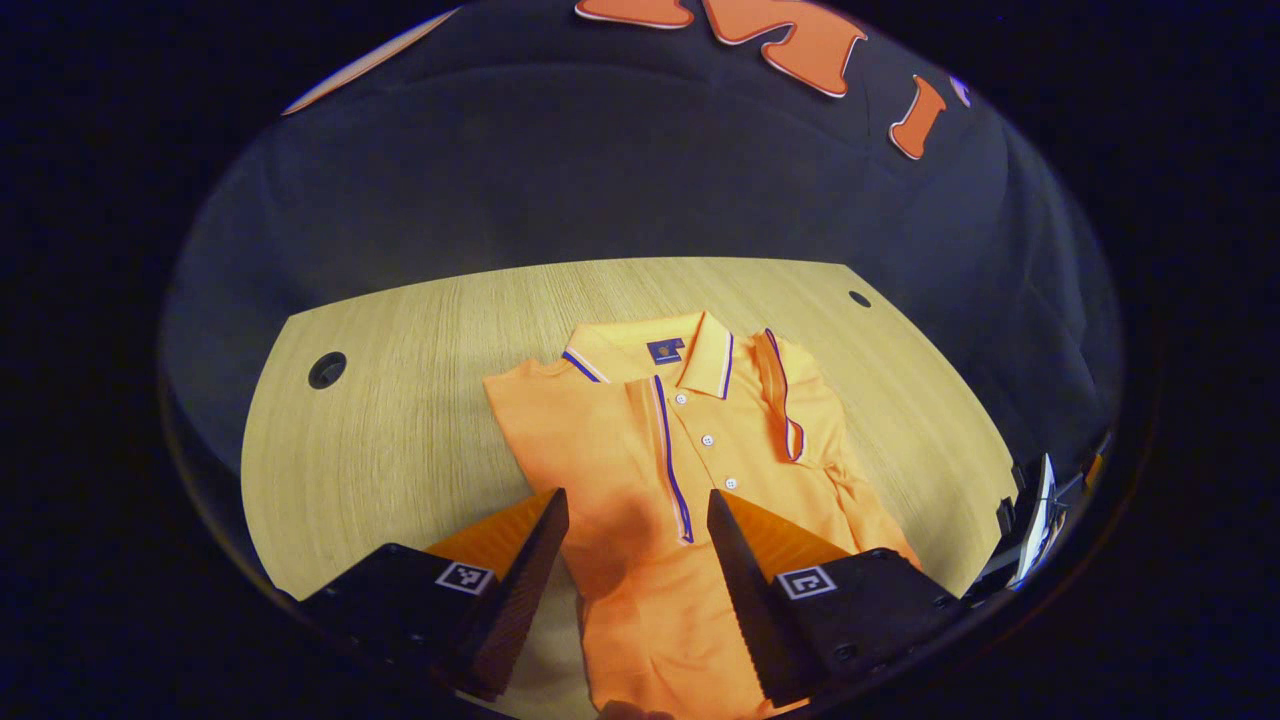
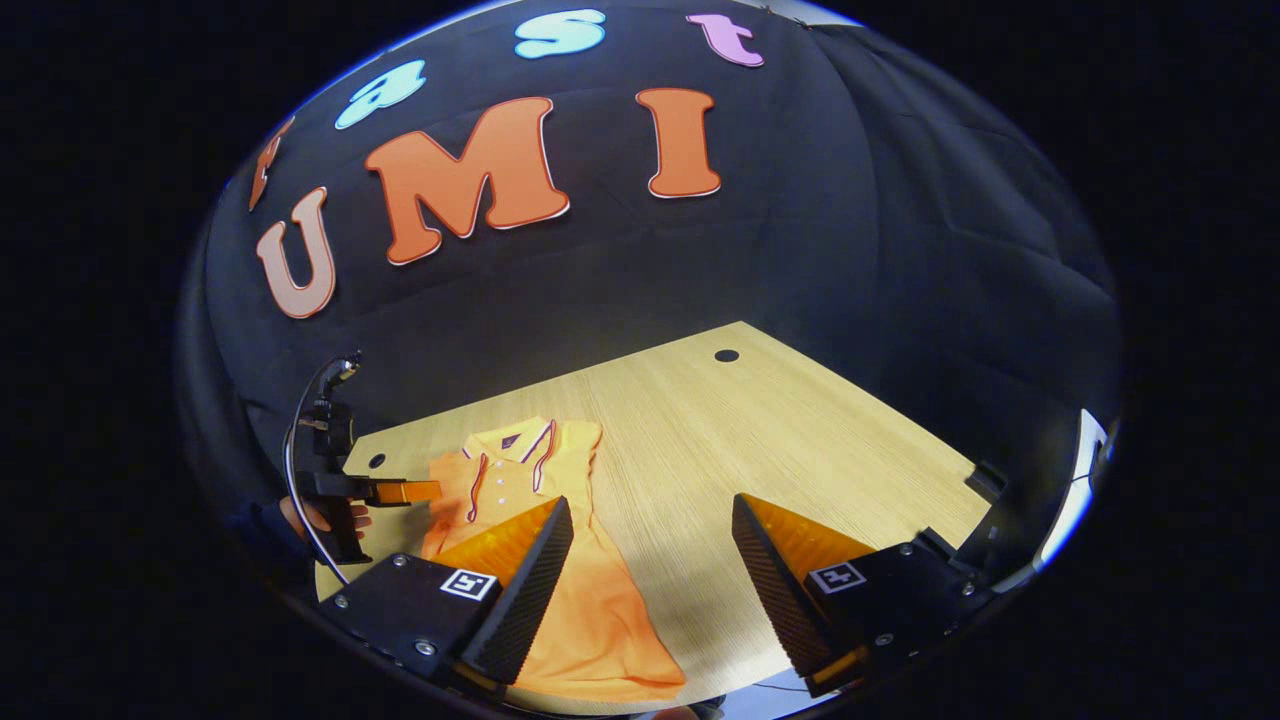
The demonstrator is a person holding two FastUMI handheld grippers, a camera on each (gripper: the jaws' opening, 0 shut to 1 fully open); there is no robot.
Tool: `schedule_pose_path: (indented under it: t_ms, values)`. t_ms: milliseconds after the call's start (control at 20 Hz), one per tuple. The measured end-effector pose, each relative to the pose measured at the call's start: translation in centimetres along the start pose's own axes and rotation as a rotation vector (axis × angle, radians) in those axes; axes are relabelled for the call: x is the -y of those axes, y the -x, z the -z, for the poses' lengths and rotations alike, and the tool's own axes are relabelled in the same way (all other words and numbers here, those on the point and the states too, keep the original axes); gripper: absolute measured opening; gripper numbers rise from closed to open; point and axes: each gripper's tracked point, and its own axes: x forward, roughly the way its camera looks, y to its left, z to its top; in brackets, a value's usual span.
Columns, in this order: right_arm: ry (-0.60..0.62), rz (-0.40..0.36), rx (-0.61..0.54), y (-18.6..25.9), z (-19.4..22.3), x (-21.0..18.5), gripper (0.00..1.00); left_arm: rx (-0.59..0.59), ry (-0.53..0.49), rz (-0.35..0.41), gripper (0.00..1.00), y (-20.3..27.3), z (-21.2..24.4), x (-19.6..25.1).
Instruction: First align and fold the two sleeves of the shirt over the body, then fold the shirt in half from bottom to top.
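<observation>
An orange polo shirt (image 1: 640, 440) lies collar-away on the wooden table (image 1: 400, 400), and both sleeves lie folded over its body. The left sleeve's striped cuff (image 1: 672, 470) runs down the middle; the right sleeve's cuff (image 1: 785, 400) lies near the collar. My left gripper (image 1: 638, 505) hovers open over the shirt's lower body, nothing between its fingers. In the right gripper view the shirt (image 2: 600, 610) lies at the left, with a hand holding the left gripper (image 2: 430, 490) beside it. My right gripper (image 2: 650, 510) stands open above the bare table (image 2: 760, 440), just right of the shirt's hem side.
Round cable holes sit in the table at its far corners (image 1: 327, 369) (image 1: 859, 298) (image 2: 727, 355). A black and white piece of gear (image 1: 1035, 520) stands at the table's right edge. The booth's black cloth wall (image 2: 600, 290) rises behind the table.
</observation>
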Motion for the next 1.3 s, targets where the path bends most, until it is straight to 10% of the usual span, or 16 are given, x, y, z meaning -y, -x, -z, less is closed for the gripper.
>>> schedule_pose_path:
  t_ms: [550,1300]
  values:
    - [0.127,-0.200,0.008,1.6,2.6,-0.6,0.98,0.414,0.038,-0.111,0.95,13.6,-0.6,2.1]
    - [0.193,-0.354,-0.123,2.6,10.9,-0.2,0.98,0.331,0.014,-0.279,0.98,20.9,13.5,3.7]
